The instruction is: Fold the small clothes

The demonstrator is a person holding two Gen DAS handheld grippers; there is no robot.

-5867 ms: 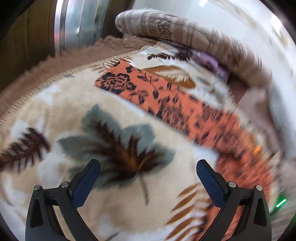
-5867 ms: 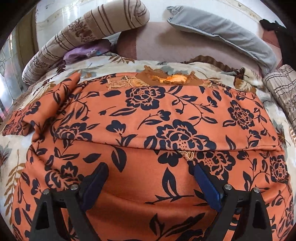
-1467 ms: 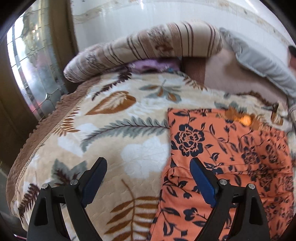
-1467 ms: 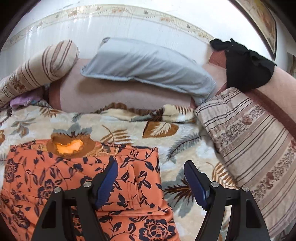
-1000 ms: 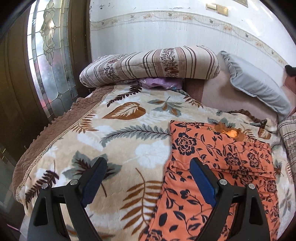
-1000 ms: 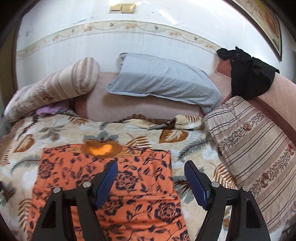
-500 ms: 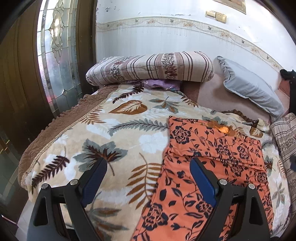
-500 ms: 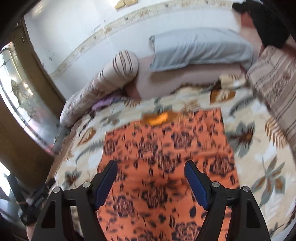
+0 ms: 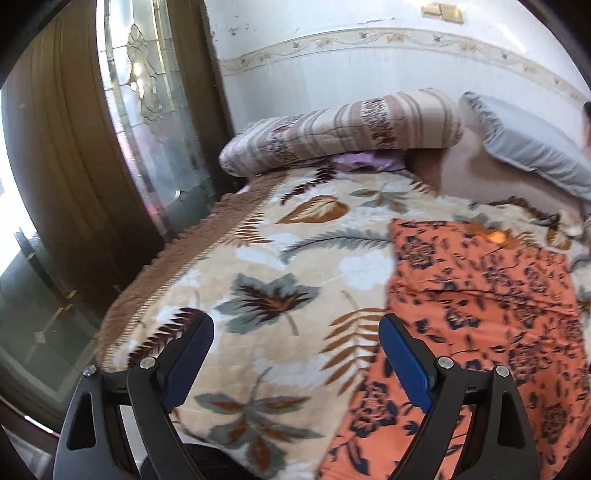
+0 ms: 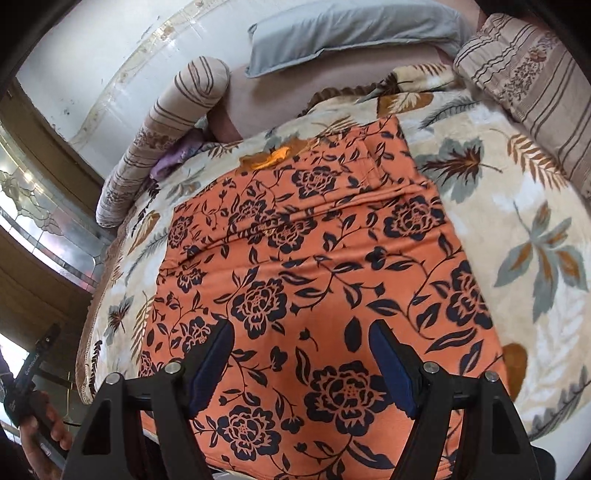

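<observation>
An orange garment with dark blue flowers lies flat on a leaf-patterned blanket, its sides folded in to a long strip with the neckline at the far end. My right gripper hangs open above the garment's near half, nothing between its blue pads. In the left wrist view the same garment fills the right side. My left gripper is open over the blanket near the bed's left front corner, its right finger at the garment's left edge.
A striped bolster and a grey pillow lie at the head of the bed, another striped cushion at the right. A purple cloth peeks from under the bolster. A glass-panelled door stands left of the bed.
The right gripper has tilted down and sunk toward the near half of the garment, rolling to the left. The left gripper has swung left toward the bed's corner.
</observation>
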